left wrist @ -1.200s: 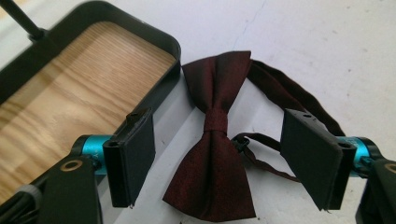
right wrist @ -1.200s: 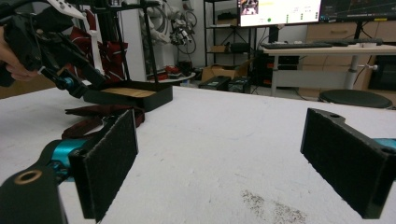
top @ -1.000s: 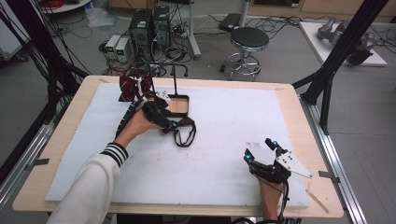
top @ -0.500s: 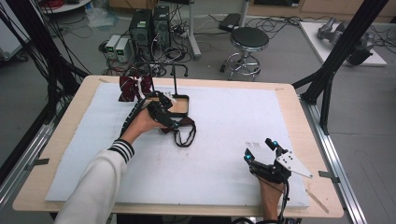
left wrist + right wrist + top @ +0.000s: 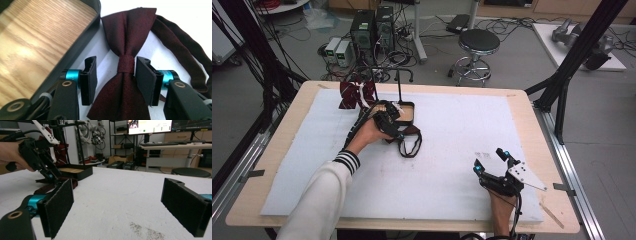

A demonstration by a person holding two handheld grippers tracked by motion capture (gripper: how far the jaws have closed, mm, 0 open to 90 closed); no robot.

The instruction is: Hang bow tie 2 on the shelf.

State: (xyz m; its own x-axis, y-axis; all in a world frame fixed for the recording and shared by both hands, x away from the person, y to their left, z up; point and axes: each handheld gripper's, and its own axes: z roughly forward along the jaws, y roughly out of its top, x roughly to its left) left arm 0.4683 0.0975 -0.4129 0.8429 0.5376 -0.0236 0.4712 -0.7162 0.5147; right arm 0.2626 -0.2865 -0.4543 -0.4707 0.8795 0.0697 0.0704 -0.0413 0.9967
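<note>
Left gripper view places the dark red bow tie (image 5: 126,57) at centre frame, lying flat on the white table pad (image 5: 180,12). We see its centre knot between the two black pads of the left gripper (image 5: 113,75). The jaws have just been closing; the right pad sits at the knot's edge, while the left pad stands clear with a gap of white pad showing, so we read no grip yet. The tie's strap (image 5: 182,47) loops off toward the right edge. A black tray with a wooden floor (image 5: 37,37) occupies the upper left, just beside the tie.

In the high view, the left gripper (image 5: 387,122) is left of centre, over the tie, with the tray (image 5: 404,111) touching or nearly so behind it. A second patterned bow tie (image 5: 354,94) hangs on a stand (image 5: 373,82) above left.

The right gripper (image 5: 492,162) rests at lower right, well apart, its jaws wide open and empty.
</note>
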